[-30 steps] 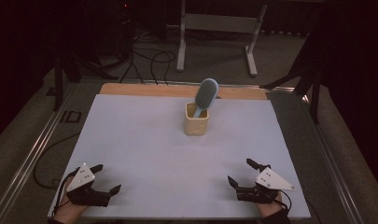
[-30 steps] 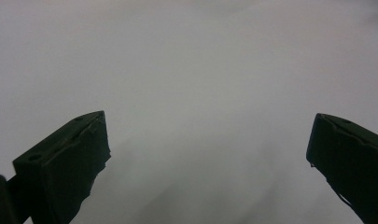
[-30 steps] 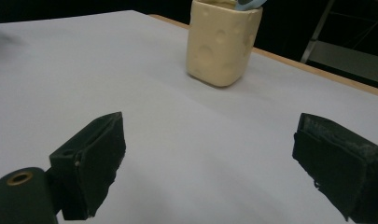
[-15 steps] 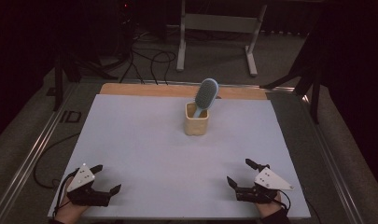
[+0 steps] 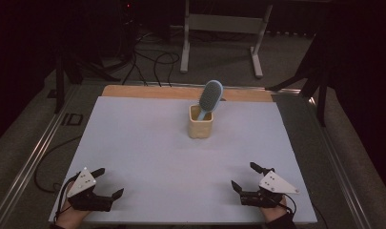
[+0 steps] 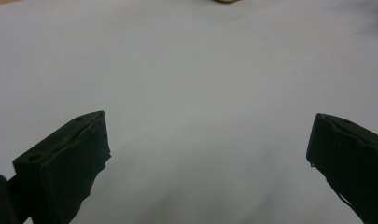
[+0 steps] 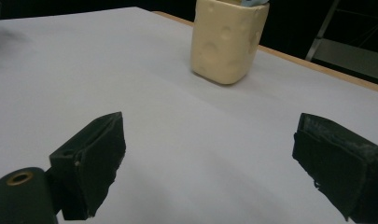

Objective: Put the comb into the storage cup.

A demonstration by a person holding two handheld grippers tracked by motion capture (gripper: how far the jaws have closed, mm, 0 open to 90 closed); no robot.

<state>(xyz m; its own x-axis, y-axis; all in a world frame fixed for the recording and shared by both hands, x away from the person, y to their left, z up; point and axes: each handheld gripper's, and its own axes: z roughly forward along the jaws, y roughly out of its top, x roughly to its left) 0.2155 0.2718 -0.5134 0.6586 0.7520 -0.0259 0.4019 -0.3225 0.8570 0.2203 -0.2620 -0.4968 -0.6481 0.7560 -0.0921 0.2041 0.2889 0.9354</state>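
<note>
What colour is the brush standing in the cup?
Light blue; the brush shows best in the high view, leaning in the cream cup.

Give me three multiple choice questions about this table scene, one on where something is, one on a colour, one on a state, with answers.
1. Where is the brush?
A. flat on the table
B. standing in the cup
C. in the left claw

2. What colour is the brush?
A. blue
B. red
C. green

3. How is the right claw?
A. shut on the cup
B. shut on the brush
C. open, holding nothing

Answers: 1 B, its handle sits inside the cup and the head leans out. 2 A, the head is light blue. 3 C, the right gripper view shows its jaws wide apart over bare table.
</note>
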